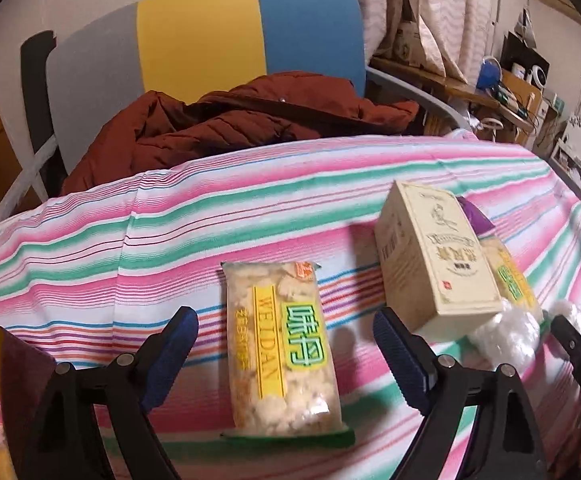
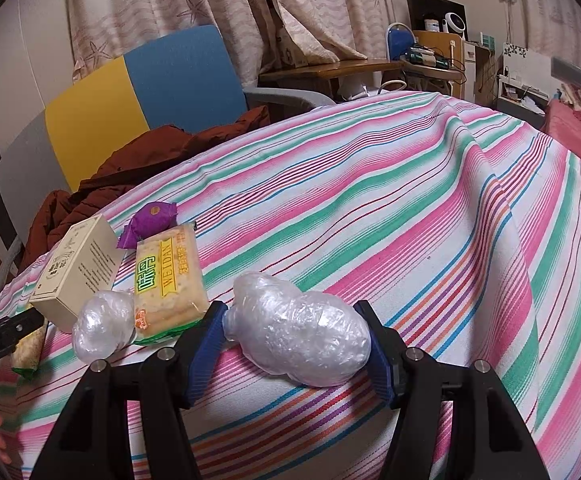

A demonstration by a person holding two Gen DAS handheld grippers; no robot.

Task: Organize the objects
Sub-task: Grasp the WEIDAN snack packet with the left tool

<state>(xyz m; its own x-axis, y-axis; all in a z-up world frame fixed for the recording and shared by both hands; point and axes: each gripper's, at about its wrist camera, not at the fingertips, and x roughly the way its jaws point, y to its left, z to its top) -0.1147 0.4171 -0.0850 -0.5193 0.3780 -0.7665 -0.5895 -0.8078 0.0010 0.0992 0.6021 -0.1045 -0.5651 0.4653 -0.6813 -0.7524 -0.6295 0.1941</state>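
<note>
In the left wrist view a cracker packet (image 1: 282,344) with a yellow and green label lies on the striped cloth between the fingers of my left gripper (image 1: 286,334), which is open around it without touching. A cream box (image 1: 434,264) leans on a second cracker packet (image 1: 510,280) to the right. In the right wrist view my right gripper (image 2: 294,330) has its blue pads against both ends of a clear plastic-wrapped bundle (image 2: 302,332). A smaller wrapped ball (image 2: 102,328), the second cracker packet (image 2: 170,280), the cream box (image 2: 76,268) and a purple candy (image 2: 150,218) lie to the left.
The striped cloth (image 2: 410,200) covers the table. A chair (image 1: 210,40) with a brown jacket (image 1: 230,132) stands behind the far edge. A dark bag (image 1: 22,376) with items sits at the near left. Cluttered shelves (image 2: 442,56) stand at the back right.
</note>
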